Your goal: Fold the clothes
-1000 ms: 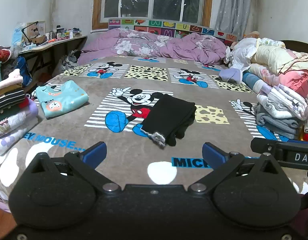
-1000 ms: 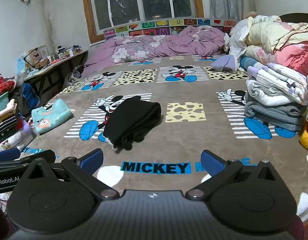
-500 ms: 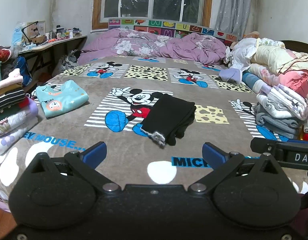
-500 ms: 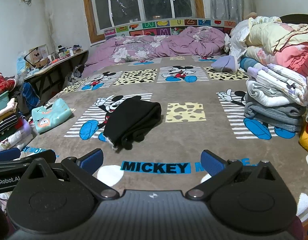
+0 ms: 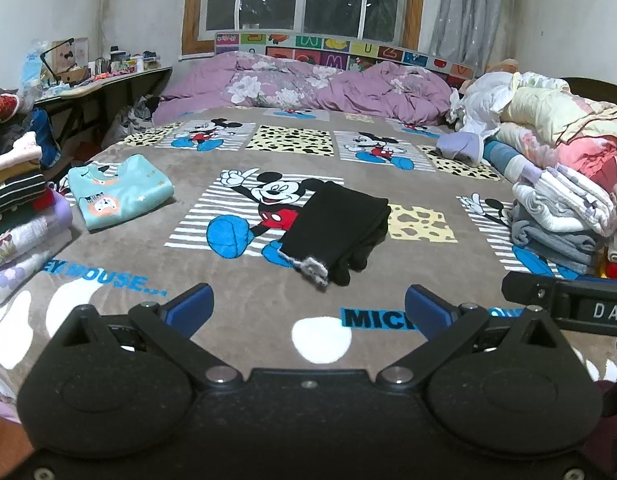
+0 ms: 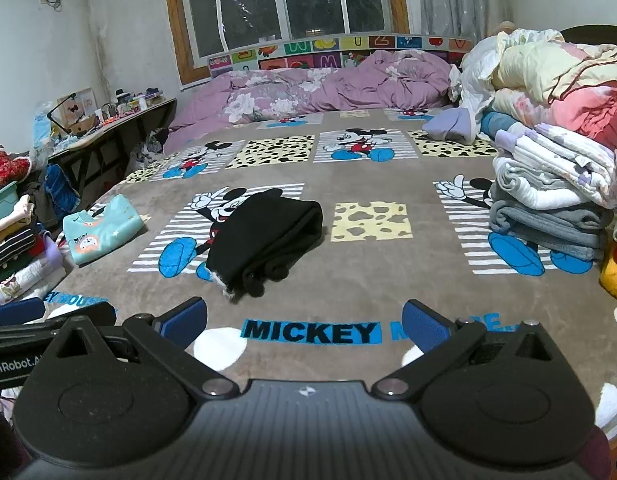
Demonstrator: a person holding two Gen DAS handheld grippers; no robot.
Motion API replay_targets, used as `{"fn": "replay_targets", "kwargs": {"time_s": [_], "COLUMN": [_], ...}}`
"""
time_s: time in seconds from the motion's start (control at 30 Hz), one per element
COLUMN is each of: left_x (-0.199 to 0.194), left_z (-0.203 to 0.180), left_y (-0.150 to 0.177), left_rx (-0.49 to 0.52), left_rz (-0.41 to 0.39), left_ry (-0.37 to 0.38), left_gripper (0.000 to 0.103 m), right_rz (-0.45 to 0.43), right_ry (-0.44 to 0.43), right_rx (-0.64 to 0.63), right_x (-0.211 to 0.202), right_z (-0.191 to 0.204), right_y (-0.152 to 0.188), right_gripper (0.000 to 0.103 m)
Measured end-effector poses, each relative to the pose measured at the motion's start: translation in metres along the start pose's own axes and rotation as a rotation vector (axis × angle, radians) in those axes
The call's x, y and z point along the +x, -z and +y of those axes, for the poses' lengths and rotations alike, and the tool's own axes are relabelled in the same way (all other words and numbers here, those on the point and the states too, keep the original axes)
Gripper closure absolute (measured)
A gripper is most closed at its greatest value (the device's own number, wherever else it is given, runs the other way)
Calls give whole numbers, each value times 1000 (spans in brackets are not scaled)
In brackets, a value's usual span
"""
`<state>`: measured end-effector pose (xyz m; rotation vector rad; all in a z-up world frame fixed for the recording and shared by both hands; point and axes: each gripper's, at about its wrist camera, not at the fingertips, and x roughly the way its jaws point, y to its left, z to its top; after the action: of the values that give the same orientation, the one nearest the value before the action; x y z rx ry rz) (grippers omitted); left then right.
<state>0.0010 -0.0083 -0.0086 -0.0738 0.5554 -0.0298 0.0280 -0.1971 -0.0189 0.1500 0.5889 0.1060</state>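
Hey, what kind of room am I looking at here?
Most likely a lived-in bedroom: a bed under a Mickey Mouse blanket, a rumpled purple duvet by the window, and stacks of folded clothes along the edges.

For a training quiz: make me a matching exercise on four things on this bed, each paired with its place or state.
Things:
1. black garment
2. teal shirt
3. purple quilt
4. left gripper

Places or states:
A. bunched at the head of the bed, under the window
B. open, holding nothing, at the near edge of the blanket
C. folded, middle of the blanket, partly over a Mickey picture
D. folded flat, left side of the blanket, near the stacked clothes

Pairs: 1-C, 2-D, 3-A, 4-B
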Motion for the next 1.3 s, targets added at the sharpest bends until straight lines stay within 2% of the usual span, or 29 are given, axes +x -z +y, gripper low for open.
{"fn": "replay_targets", "kwargs": {"time_s": [0.23,0.33,0.43,0.57,0.63,0.73,0.8,0.9,0.97,1.07,1.2,1.3], "left_x": [6,11,21,39,49,68,85,112,130,148,165,174], "left_z": [1,2,4,8,11,13,16,22,30,39,42,59], "left_y": [0,-2,-4,-3,-1,5,7,8,8,8,15,26], "left_rx": [-5,-12,-16,-17,-22,-37,-60,-108,-156,-190,-145,-202], "left_rz": [9,12,23,37,20,-7,21,98,129,123,115,139], "left_ry": [6,10,24,28,17,-4,-4,12,30,69,59,99], "left_gripper": [0,0,0,0,0,0,0,0,0,0,1,1], "right_rz": [6,-1,-34,-81,-107,-170,-192,-157,-144,-126,-103,-88], "right_ry": [-8,-44,-86,-95,-131,-145,-148,-169,-129,-115,-156,-193], "right_rx": [-1,-5,-21,-91,-125,-243,-316,-403,-498,-634,-765,-856], "right_x": [3,6,11,28,38,51,61,82,94,112,136,154], "right_z": [0,-1,-3,-3,-4,0,3,6,14,26,41,52], "right_y": [0,1,-1,-3,-7,-7,-11,-19,-23,-24,-20,-14], "right_gripper": [0,0,0,0,0,0,0,0,0,0,0,3]}}
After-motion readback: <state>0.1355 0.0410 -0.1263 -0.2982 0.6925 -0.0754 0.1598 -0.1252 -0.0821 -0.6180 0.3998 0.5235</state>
